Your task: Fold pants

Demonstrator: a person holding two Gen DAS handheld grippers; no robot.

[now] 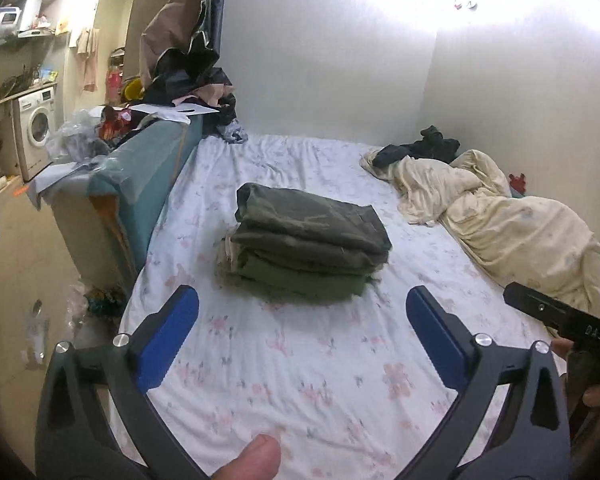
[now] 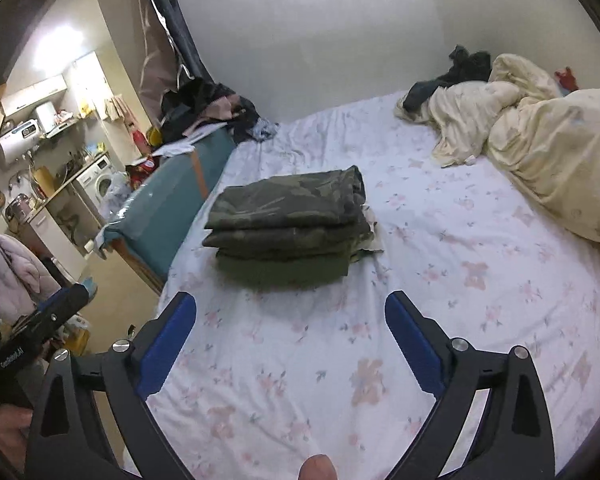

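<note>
Olive-green pants [image 1: 308,246] lie folded in a neat rectangular stack on the flowered bed sheet [image 1: 284,360]; the right wrist view shows the same pants [image 2: 288,224] with a camouflage pattern on top. My left gripper [image 1: 302,304] hovers open over the sheet, short of the stack, nothing between its blue pads. My right gripper [image 2: 290,308] is likewise open and empty, a little in front of the stack. The right gripper's black finger [image 1: 556,312] pokes in at the right edge of the left wrist view.
A crumpled cream blanket [image 1: 496,216] with dark clothes on it lies along the bed's right side by the wall. A teal footboard [image 1: 148,176] piled with clothes and papers borders the bed's left. Beyond it is a floor with litter and a washing machine [image 1: 36,124].
</note>
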